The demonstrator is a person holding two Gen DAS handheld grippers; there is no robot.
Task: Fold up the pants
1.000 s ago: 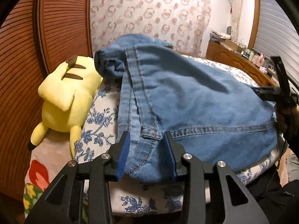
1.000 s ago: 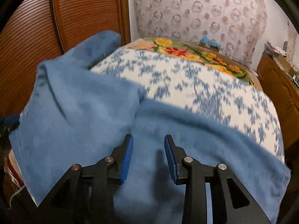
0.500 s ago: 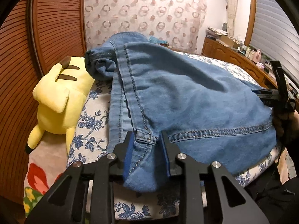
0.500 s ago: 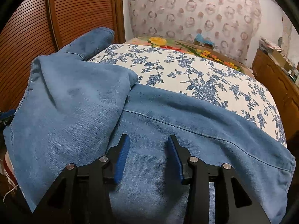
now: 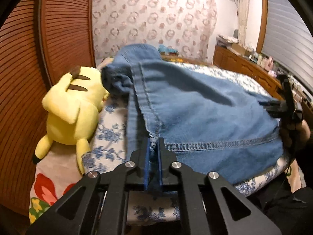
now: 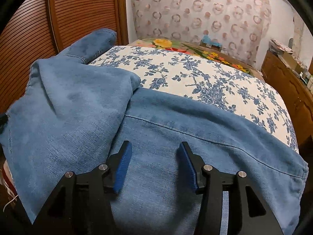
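— Well, look at the left claw (image 5: 154, 146): it points down at a slant toward the near edge of the bed (image 6: 195, 72), and its two blue pads are pressed together on the jeans (image 5: 195, 113), just at the corner where the stitched hem meets the side seam.

— So it holds the fabric?

— Yes, the denim is pinched between the pads, and a small fold of it hangs down behind them. The rest of the jeans spreads away from the claw over the flowered bedcover, with one rolled part bunched near the yellow plush toy (image 5: 72, 109), which lies at the bed's left edge by the wooden slatted door (image 5: 64, 29).

— And the other one?

— The right claw (image 6: 154, 166) also tilts downward, above the wide flat part of the jeans. Its jaws are opening; the cloth lies under them, but the pads do not press on it. A folded-over part lies to the left of this claw, and one leg end reaches toward the door.

— Is the person visible?

— Only a hand (image 5: 295, 131) at the right side in the left view, gripping the black handle of the right claw near the edge of the jeans.
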